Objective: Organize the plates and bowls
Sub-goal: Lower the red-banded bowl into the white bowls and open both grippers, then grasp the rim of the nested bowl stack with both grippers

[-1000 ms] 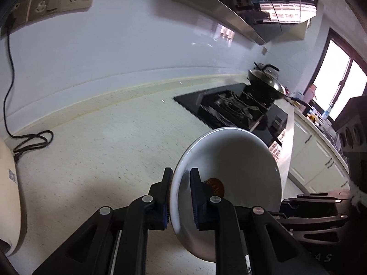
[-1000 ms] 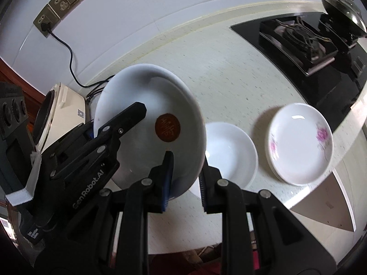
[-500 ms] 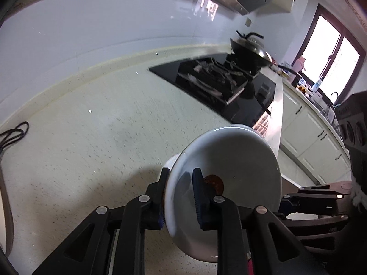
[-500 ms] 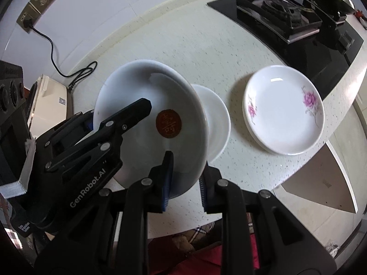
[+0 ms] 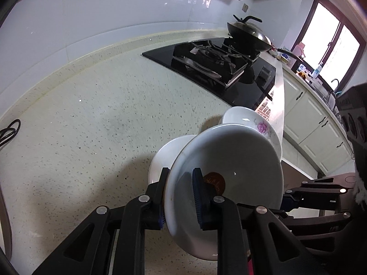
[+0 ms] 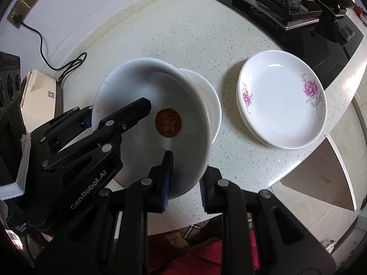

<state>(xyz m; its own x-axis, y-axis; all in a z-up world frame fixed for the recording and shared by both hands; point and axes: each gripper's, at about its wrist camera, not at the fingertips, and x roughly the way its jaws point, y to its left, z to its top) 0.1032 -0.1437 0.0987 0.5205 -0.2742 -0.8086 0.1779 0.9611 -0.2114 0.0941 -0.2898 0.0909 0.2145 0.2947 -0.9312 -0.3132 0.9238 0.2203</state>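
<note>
Bowl point(image 6: 146, 105) pinched by both tools — over another bowl point(image 6: 206, 96), perhaps touching — flowered plates point(image 6: 282, 105) beside.

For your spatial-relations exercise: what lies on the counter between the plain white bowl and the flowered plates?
Nothing: only bare speckled countertop separates the plain white bowl from the flowered plates, clearest in the right wrist view.

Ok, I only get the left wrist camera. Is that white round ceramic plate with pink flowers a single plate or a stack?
Observer: A stack: under the white round ceramic plate with pink flowers, another rim shows.
Operator: Does the right claw have the bowl?
Observer: Yes, the right claw pinches the near rim of the white ceramic bowl with a red round seal, tilted over a plain white ceramic bowl.
</note>
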